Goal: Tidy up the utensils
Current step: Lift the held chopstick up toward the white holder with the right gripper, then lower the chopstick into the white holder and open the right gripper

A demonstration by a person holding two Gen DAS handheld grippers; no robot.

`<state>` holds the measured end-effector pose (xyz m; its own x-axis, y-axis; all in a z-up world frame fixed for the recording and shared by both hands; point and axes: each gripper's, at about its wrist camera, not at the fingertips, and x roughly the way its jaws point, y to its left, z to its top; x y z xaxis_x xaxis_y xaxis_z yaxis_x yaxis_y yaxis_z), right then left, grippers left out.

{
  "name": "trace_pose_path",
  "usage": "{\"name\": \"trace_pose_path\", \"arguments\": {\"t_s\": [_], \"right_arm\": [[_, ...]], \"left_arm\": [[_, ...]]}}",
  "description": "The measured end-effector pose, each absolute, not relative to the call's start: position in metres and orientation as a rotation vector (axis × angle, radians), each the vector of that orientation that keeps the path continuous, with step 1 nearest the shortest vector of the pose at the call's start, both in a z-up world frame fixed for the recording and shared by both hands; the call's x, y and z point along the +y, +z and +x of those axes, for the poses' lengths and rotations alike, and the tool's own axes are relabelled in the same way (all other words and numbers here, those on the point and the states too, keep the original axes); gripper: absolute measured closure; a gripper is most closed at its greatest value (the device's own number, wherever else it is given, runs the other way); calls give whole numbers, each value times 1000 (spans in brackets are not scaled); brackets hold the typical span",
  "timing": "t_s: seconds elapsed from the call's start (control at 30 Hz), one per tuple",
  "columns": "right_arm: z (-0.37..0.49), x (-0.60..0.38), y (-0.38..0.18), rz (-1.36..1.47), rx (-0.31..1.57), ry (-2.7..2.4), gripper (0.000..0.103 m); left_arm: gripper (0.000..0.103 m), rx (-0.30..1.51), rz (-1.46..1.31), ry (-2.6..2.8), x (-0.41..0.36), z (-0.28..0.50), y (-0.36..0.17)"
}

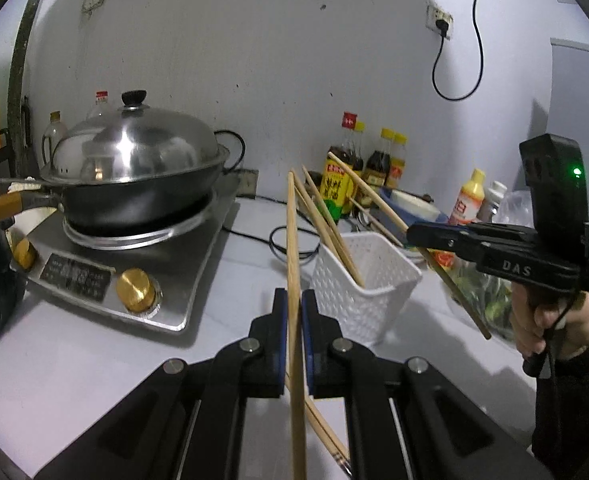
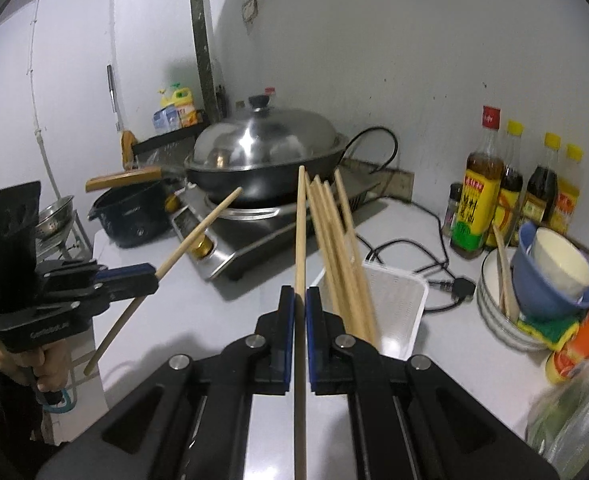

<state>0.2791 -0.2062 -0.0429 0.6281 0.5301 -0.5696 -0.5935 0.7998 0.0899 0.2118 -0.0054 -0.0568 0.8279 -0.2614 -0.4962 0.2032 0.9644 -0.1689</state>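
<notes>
Gripper [image 1: 414, 234] marked "DAS" (perhaps partial)

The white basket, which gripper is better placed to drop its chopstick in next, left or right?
Probably the right gripper. Its chopstick hangs just beside the white basket, near the chopsticks already inside. The left gripper holds its chopstick off toward the stove.

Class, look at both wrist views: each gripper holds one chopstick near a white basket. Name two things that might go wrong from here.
1. Each gripper, left and right, pinches a single long chopstick with much of it sticking out, so it may pivot or slip.
2. The basket is light and already holds leaning chopsticks; a poke at its rim might tip it or knock those out.
</notes>
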Motion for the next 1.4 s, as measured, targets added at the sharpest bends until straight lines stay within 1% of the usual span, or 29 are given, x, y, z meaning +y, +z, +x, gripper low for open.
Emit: {"name": "trace_pose_path", "arguments": {"t_s": [0.33,0.73,1.07,1.4], "right_arm": [[330,-185,-29,-125,584,625,98],[375,-146,-35,-184,572,615,98],[376,-142,-69,-245,633,567,98],[356,-158,-86,-258,688,572,98]], "left_arm": [[97,506,-145,-249,18,233,-52],[97,509,-205,-239,49,246,-64],[97,510,-224,-234,53,251,-70],[97,495,-212,-254,31,250,-59]]}}
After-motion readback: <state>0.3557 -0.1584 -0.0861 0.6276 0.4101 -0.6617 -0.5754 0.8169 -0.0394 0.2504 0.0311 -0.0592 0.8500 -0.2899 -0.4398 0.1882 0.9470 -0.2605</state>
